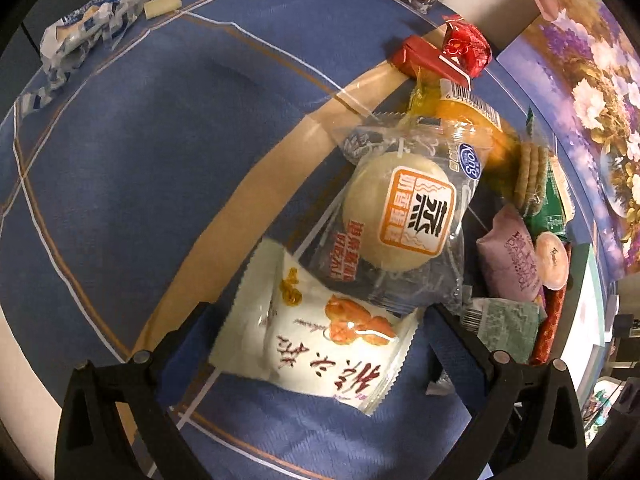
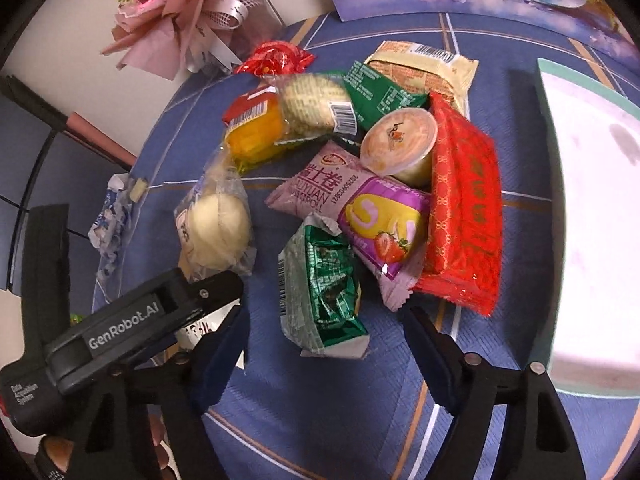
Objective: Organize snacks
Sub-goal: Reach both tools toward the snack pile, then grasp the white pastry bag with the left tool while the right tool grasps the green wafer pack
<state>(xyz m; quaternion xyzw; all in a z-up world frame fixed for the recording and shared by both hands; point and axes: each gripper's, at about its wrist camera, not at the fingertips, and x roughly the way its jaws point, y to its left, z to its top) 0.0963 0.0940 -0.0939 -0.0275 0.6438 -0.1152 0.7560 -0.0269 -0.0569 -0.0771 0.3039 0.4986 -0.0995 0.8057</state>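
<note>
My left gripper (image 1: 316, 344) straddles the white packet (image 1: 320, 340), jaws spread. I'd close squarely. Right gripper (image 2: 324, 340) spread, empty.

Right wrist view: snack pile at frame centre on the tablecloth (image 2: 320, 400); bun (image 2: 218, 236) at pile's left edge; foil packet (image 2: 324, 292) lowest, roll packet (image 2: 360, 208) just above it; cup (image 2: 400, 144) above centre; tray (image 2: 592, 200) at right; bouquet (image 2: 188, 12) upper left.
</note>
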